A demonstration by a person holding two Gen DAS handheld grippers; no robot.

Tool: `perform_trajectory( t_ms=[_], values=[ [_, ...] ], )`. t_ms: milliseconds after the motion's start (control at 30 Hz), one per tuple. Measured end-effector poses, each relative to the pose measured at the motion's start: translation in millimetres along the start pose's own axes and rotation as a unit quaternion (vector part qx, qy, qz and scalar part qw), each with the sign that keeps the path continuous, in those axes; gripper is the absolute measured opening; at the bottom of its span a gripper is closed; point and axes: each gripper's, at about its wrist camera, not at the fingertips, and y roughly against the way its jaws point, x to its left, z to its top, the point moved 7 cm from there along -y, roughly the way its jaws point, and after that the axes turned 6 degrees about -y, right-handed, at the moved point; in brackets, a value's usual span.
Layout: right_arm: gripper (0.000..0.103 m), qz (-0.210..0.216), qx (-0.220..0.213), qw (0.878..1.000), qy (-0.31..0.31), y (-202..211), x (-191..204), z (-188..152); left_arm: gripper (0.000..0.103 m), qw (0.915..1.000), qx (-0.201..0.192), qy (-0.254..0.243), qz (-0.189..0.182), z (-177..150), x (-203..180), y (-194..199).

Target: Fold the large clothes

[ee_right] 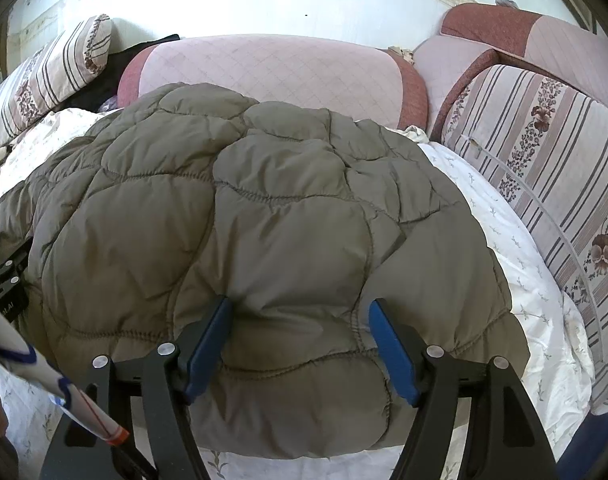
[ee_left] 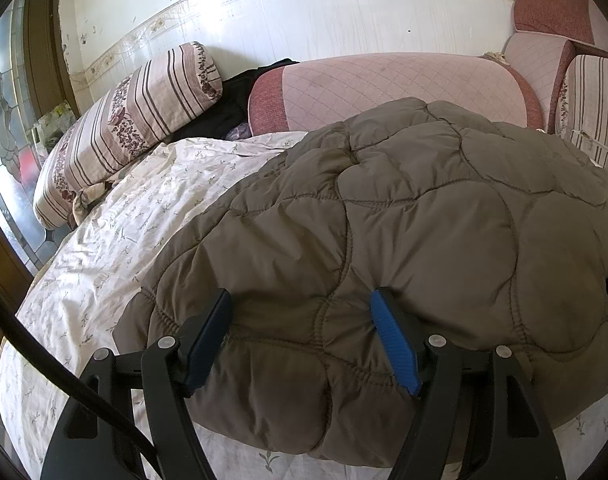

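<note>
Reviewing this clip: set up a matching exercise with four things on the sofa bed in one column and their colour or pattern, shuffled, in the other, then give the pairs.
Things:
1. quilted jacket
2. sheet
3. bolster pillow
4. back cushion

Looks:
A. pink diamond quilting with red ends
B. olive-brown, puffy stitched panels
C. cream and brown stripes with flower bands
D. white with small leaf sprigs

Pairs: 1-B, 2-D, 3-C, 4-A
</note>
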Motion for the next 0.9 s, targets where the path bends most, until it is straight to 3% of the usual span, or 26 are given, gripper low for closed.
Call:
perform_trajectory(
  t_ms=[900],
  values=[
    [0.08,-0.007,-0.001,1.0,0.005,0.2,1.0,-0.7,0.077,1.0,0.0,0.001,0.002,0.2,3.8,-0.2]
  ],
)
